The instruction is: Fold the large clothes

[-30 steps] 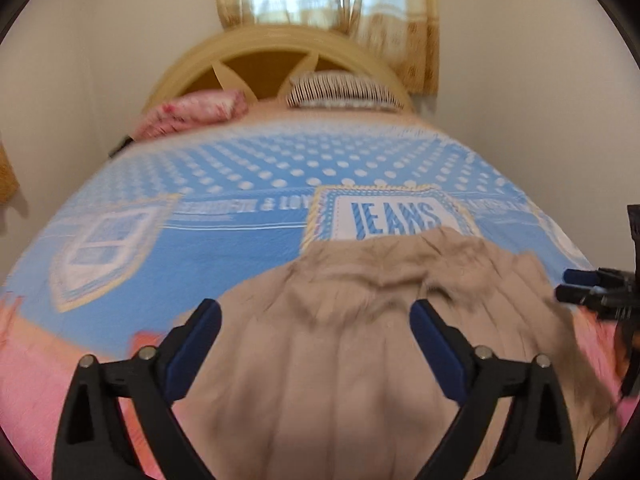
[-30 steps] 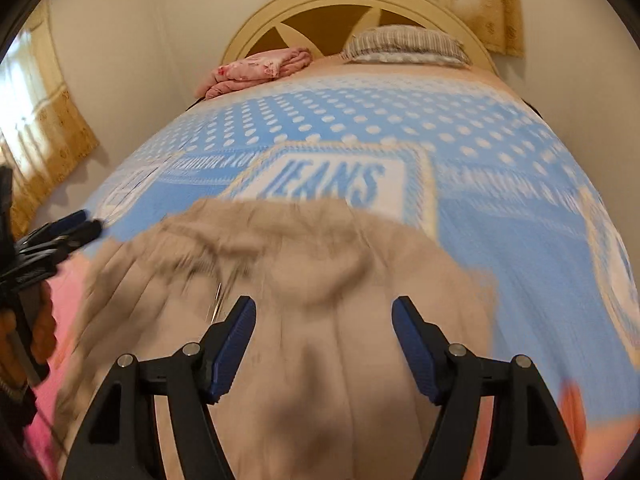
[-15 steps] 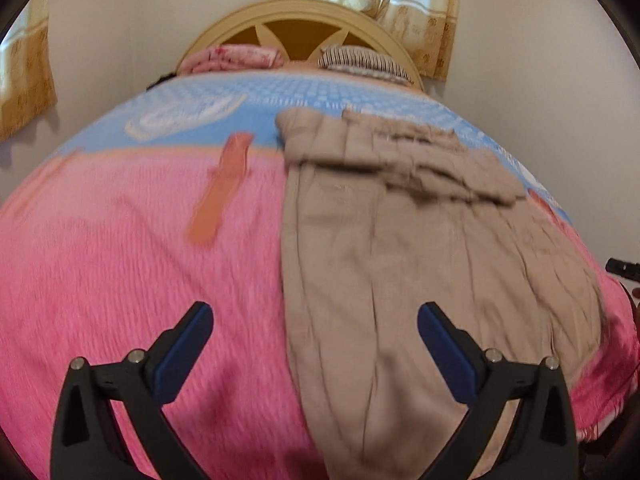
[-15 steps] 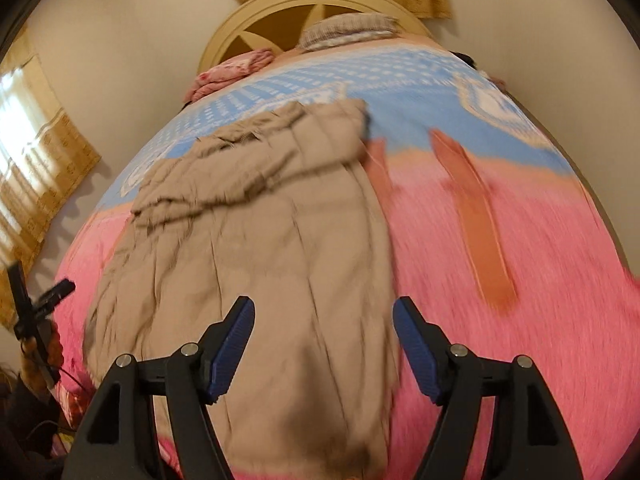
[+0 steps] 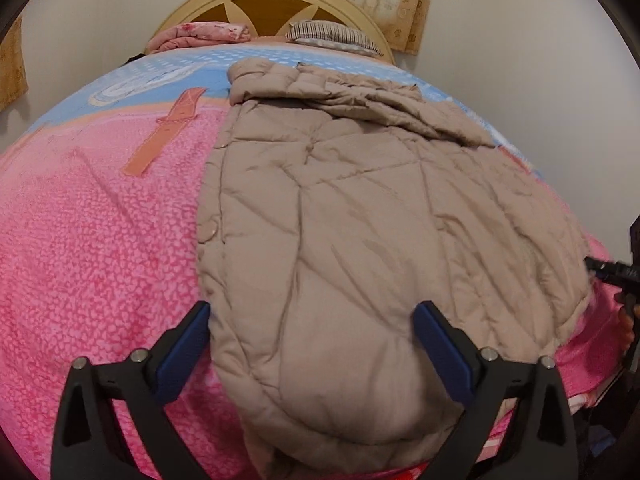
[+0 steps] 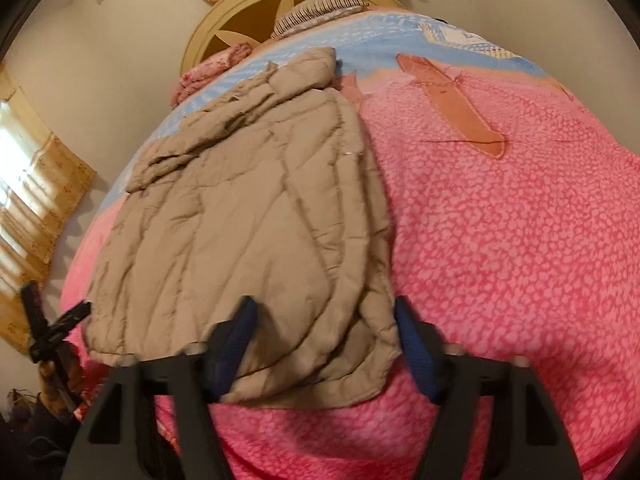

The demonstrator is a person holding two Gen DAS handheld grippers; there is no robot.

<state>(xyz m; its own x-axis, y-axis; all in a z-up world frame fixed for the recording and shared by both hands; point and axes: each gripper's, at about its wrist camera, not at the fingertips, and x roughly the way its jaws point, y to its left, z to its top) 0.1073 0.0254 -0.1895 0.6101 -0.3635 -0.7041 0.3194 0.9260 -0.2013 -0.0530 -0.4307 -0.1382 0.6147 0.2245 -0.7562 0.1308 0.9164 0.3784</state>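
Note:
A beige quilted jacket (image 5: 340, 208) lies flat on the bed's pink blanket (image 5: 92, 240), its far end folded across in a rumpled band. My left gripper (image 5: 316, 340) hovers over the jacket's near hem with its jaws wide and closing; the left corner of the hem lies between the fingers, untouched. In the right wrist view the jacket (image 6: 240, 208) fills the left half. My right gripper (image 6: 326, 336) is at its near right corner with jaws closing around the hem, and the pads are not pressing it. Each view catches the other gripper at its edge (image 5: 612, 272) (image 6: 52, 332).
A curved wooden headboard (image 5: 272, 4) stands at the far end, with a folded pink blanket (image 5: 200, 34) and a striped pillow (image 5: 332, 36) before it. Curtains (image 6: 36, 184) hang to the left. The bed's near edge drops off just below the hem.
Both grippers pulled back from over the blue part of the bed to the pink near end and sank toward the jacket's hem. The right jaws have narrowed.

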